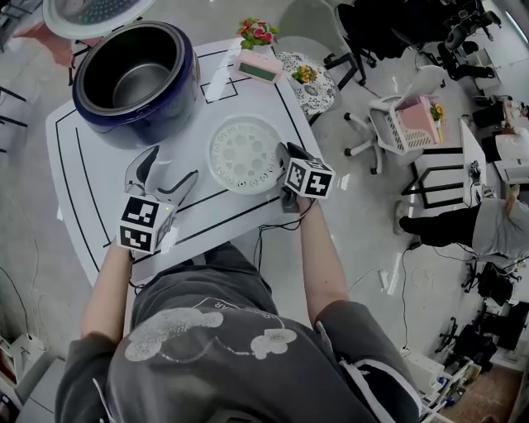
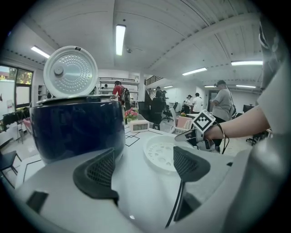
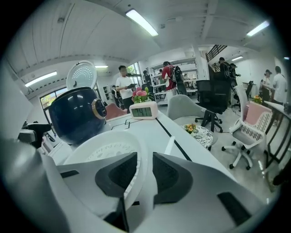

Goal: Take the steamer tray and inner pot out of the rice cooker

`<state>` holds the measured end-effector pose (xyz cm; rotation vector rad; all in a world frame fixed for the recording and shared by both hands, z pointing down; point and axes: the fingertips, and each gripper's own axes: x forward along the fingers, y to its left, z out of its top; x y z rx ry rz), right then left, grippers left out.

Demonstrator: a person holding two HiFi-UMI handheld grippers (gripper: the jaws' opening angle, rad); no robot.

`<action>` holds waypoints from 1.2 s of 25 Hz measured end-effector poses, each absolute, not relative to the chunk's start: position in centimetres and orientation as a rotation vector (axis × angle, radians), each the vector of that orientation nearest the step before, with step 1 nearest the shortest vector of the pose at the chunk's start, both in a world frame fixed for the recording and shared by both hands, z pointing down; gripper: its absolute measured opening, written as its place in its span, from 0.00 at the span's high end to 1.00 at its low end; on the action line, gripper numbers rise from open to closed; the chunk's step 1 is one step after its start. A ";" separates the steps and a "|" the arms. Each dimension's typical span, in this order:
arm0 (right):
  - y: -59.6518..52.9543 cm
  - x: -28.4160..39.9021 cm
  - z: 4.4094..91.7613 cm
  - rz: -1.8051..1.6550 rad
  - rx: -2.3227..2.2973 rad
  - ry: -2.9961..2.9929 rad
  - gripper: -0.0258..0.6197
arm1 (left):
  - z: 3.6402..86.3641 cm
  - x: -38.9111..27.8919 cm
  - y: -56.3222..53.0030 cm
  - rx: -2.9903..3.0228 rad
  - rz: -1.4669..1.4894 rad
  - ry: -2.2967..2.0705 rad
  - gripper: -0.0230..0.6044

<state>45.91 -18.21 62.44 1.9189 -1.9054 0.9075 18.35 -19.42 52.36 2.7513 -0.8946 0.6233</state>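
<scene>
The white perforated steamer tray (image 1: 244, 154) lies flat on the white table (image 1: 83, 165), right of centre. My right gripper (image 1: 282, 161) sits at the tray's right rim; in the right gripper view the rim (image 3: 142, 157) stands between the two pads, which do not visibly press on it, so my right gripper (image 3: 144, 175) reads as open. The dark blue rice cooker (image 1: 136, 78) stands at the back left with its lid (image 1: 91, 12) up and the metal inner pot (image 1: 142, 83) inside. My left gripper (image 1: 163, 178) hovers open and empty in front of the cooker (image 2: 77, 129).
A pink digital clock (image 1: 258, 68) and a small flower pot (image 1: 258, 33) stand at the table's far edge. A round stool (image 1: 312, 87) and a white swivel chair with a pink basket (image 1: 409, 124) are to the right of the table. People stand in the room behind.
</scene>
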 end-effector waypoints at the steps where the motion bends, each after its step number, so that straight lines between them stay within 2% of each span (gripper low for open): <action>1: -18.2 46.0 62.4 0.903 1.918 -1.906 0.73 | 52.3 18.2 -19.5 2.752 0.617 -0.897 0.31; 4: -18.3 46.0 61.5 0.879 1.939 -1.928 0.57 | 51.9 17.6 -19.7 2.750 0.581 -0.915 0.31; 7: -18.2 45.4 58.4 0.829 2.002 -1.966 0.52 | 50.6 16.2 -20.0 2.754 0.544 -0.940 0.31; 15: -21.4 38.9 48.3 0.615 1.957 -2.182 0.51 | 45.4 12.4 -20.2 2.832 0.395 -1.011 0.31; 24: -26.3 27.6 39.0 0.368 1.860 -2.363 0.51 | 40.0 2.5 -22.6 2.840 0.260 -1.211 0.31; 30: -29.8 22.4 35.9 0.272 1.841 -2.351 0.51 | 38.3 -2.1 -22.9 2.845 0.239 -1.251 0.31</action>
